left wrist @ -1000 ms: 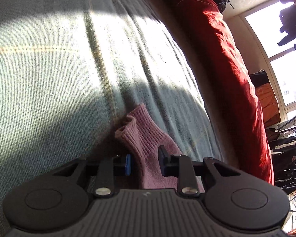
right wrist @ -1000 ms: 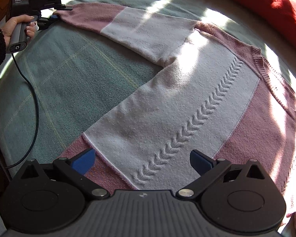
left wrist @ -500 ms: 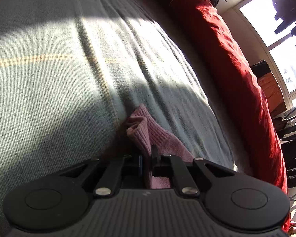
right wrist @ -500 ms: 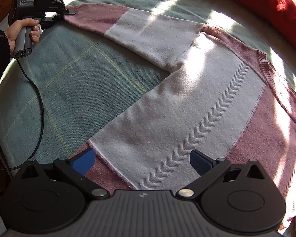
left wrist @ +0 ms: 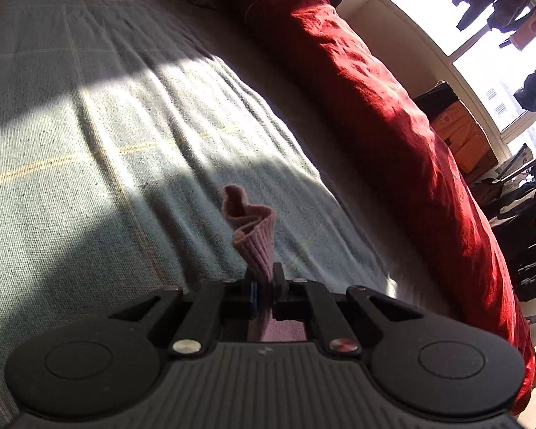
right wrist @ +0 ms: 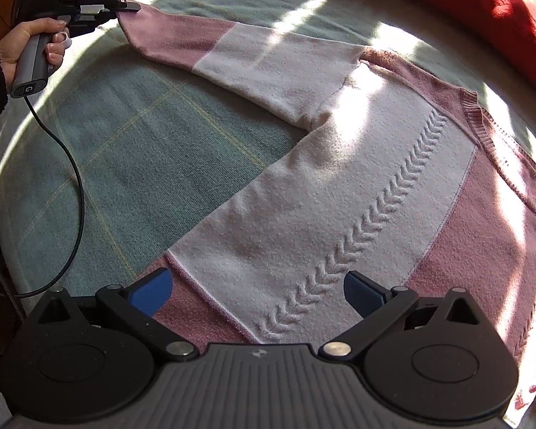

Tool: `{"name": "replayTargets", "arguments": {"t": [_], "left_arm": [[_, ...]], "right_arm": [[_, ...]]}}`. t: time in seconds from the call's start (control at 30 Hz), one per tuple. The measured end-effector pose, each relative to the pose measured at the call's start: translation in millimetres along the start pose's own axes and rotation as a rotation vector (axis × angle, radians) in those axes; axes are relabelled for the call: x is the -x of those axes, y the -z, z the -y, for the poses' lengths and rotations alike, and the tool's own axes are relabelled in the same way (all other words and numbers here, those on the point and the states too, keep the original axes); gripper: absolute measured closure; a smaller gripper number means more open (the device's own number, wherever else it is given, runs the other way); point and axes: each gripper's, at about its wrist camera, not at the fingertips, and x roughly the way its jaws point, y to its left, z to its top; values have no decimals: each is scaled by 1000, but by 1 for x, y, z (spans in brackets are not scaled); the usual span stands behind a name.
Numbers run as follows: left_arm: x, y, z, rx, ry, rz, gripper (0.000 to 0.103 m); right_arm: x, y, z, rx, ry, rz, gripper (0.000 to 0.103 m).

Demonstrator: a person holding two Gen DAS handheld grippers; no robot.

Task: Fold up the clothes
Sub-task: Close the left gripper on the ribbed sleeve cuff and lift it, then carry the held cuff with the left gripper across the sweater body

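Sunlit bed w/ a grey-green checked blanket [right wrist: 132, 164] fills both views, thin yellow lines crossing it, hard light-and-shadow bands over everything. Pink-and-white knit sweater [right wrist: 303, 207] lies spread flat on it, front panel w/ a chevron cable stripe, neckline toward 2 o'clock in the right wrist view, one sleeve [right wrist: 232, 53] stretched out toward 11 o'clock.

Left gripper [left wrist: 262, 287] has its fingers pinched together on the pink cuff [left wrist: 250, 221]; the ribbed end sticks up past the tips, curled, clear of the blanket. In the right wrist view that same tool sits at 11 o'clock, held by a hand [right wrist: 28, 44], cable trailing down to 8 o'clock. Right gripper [right wrist: 257, 291] hangs over the hem end of the sweater, blue pads [right wrist: 150, 291] wide apart, nothing between them, hem band just under the left pad.

Step, as I read it: sleeve fold. Cuff is gripped and raised, body is flat. Next prob calls for carrying the cuff across toward the chest so the sleeve lies over the body, keeping tension low so the shoulder seam doesn't drag; right gripper could pin the body or hem meanwhile.

Room: red duvet [left wrist: 393, 107] bunched along the far side of the bed at 1–3 o'clock, bright window [left wrist: 482, 35] beyond w/ dark clothes hanging, orange boxes [left wrist: 461, 132] and dark clutter below it
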Motion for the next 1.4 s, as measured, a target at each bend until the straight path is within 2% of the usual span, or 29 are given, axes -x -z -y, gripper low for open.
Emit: {"name": "replayTargets", "arguments": {"t": [0.37,0.63,0.73,1.07,1.4], "left_arm": [[17,22,100,-168,125,-53,98],[27,53,179,-289,194,-92,98],[28,68,207,-324,214,-112,98],[31,122,287,-386,299,-165,98],[22,184,344,-437,358,-237,98]], "right_arm": [[12,37,19,-65,-8,71,0],[30,83,38,-97,3,125,0],[36,103,51,-147,-8,134,0],[57,166,88,-257,11,170,0],[74,216,124,-366,42,189,0]]}}
